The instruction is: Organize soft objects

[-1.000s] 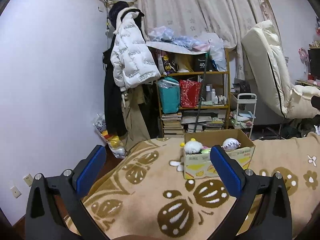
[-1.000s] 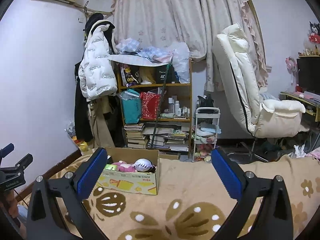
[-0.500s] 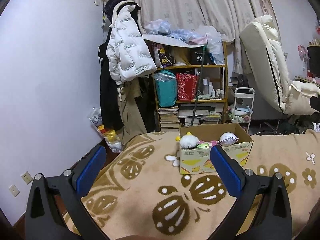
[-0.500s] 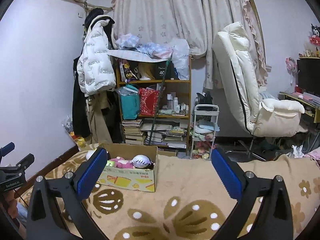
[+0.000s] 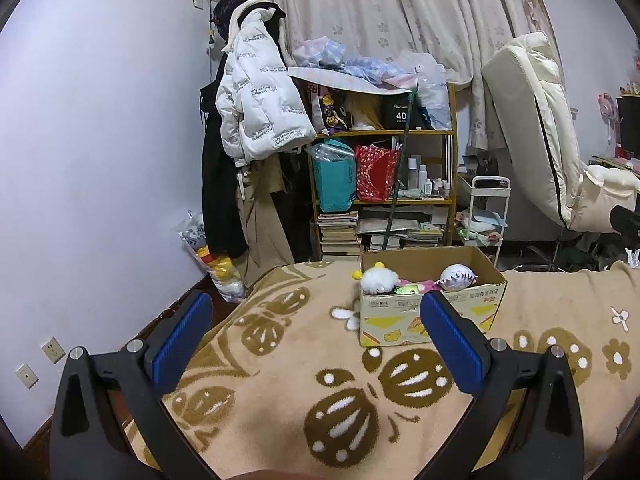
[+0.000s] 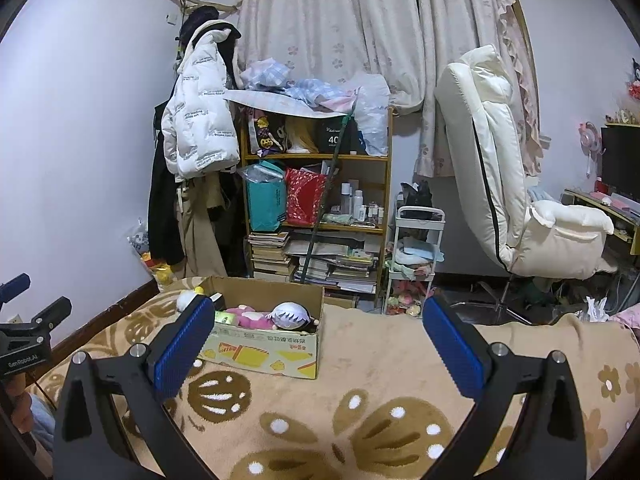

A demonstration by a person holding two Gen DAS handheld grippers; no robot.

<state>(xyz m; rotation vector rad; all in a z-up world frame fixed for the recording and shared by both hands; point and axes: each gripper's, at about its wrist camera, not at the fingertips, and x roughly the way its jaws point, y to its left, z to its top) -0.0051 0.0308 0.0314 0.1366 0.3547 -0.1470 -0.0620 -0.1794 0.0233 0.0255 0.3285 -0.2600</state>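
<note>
The left gripper (image 5: 316, 334) hangs above a tan blanket (image 5: 280, 360) with brown flower patterns, its blue-padded fingers (image 5: 180, 340) spread wide with nothing between them. Ahead of it and a little toward its right finger sits an open cardboard box (image 5: 432, 316) on the blanket. Inside the box lie soft toys: a white fluffy plush (image 5: 378, 280) with yellow bits at the near left corner, a round white plush (image 5: 456, 280) with a jagged fringe toward the right, and pink and green soft pieces between them.

The right gripper (image 6: 318, 346) is likewise spread wide and empty over the same blanket (image 6: 380, 380). From it, the box (image 6: 264, 344) lies ahead and to the left, partly behind its left finger (image 6: 182, 350). A pink plush (image 6: 250, 318) and the round white plush (image 6: 290, 315) rest side by side, touching, in the box.

Beyond both grippers stands a crowded wooden shelf (image 5: 384, 196), a white puffer jacket (image 5: 260, 92) hanging to its left, and a cream recliner chair (image 6: 504, 184) off to the right.
</note>
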